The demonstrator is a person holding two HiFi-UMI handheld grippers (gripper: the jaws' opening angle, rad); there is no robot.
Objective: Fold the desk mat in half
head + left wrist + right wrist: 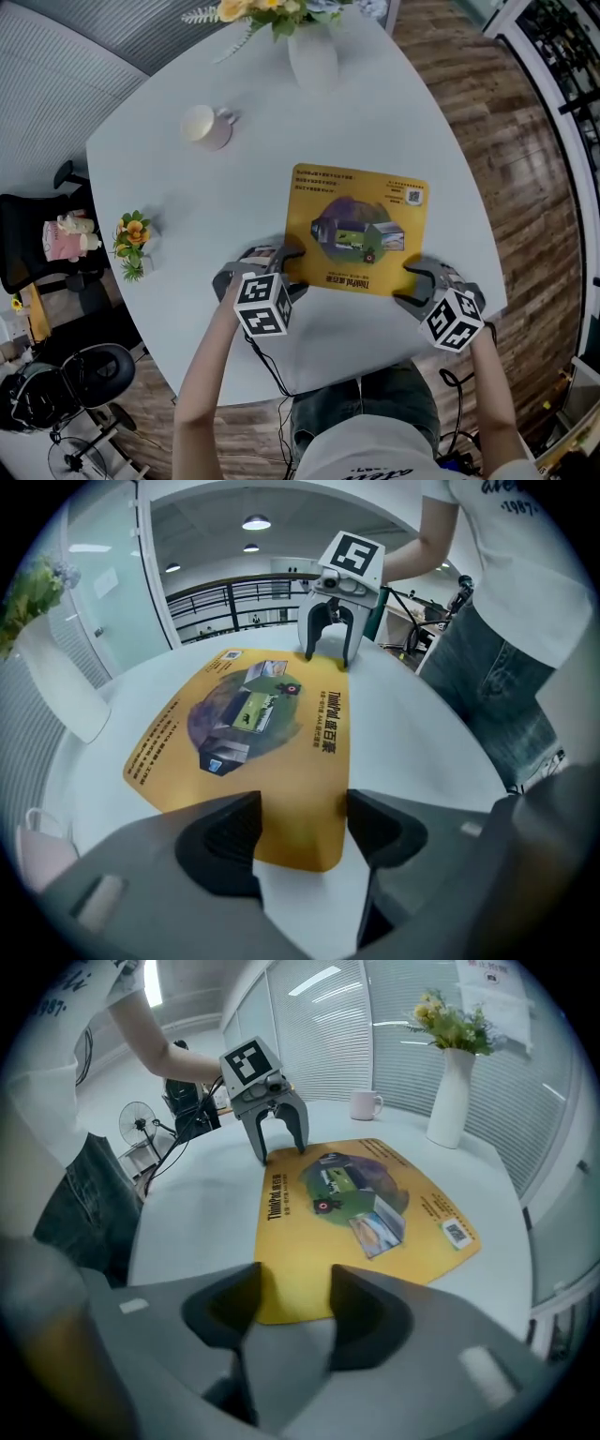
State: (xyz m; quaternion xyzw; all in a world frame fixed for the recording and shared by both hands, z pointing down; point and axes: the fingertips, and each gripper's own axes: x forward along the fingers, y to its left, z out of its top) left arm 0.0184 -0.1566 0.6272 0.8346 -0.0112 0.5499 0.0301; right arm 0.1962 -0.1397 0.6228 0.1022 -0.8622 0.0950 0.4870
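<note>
**Q:** Left gripper (300, 829): gripping yet?

**A:** No. Its jaws stand apart astride the mat's (361, 225) near left corner. The right gripper (292, 1302) is likewise open at the near right corner (no pad presses on the mat).

**Q:** And the mat?

**A:** Flat on the surface (234, 178), print up, with its near edge running between both grippers.

**Q:** How to pinch well?

**A:** I'd work one jaw under each corner and close both together. Then I'd lift evenly toward the far edge, so the corners meet square.

An office: white meeting table (375, 103), black desk chair (26, 262), blinds (319, 1035) on glass partitions.
</note>
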